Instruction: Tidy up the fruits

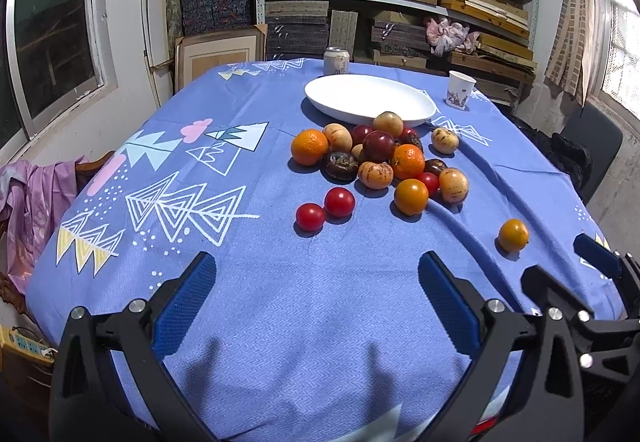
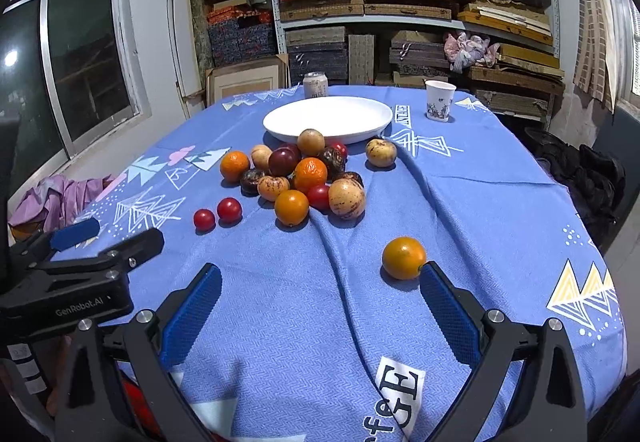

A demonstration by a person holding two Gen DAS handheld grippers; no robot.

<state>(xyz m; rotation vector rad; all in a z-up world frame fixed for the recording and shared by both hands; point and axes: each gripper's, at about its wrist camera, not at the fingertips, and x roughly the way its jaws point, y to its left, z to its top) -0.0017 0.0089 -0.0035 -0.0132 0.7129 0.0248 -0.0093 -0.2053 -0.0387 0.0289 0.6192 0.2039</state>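
Fruits sit heaped on the blue patterned bench cloth just before the empty white oval plate; both claws gape empty.

Right claw should shift right to straddle the lone orange tomato touching its right pad; cloth folds, a drinks can and paper cup flank the plate, left claw hovering clear.

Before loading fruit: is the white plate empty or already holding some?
Empty. The white plate shows a bare surface in both views; the fruit pile lies on the tablecloth in front of it.

Table (blue-clothed) bears fruits, plate.
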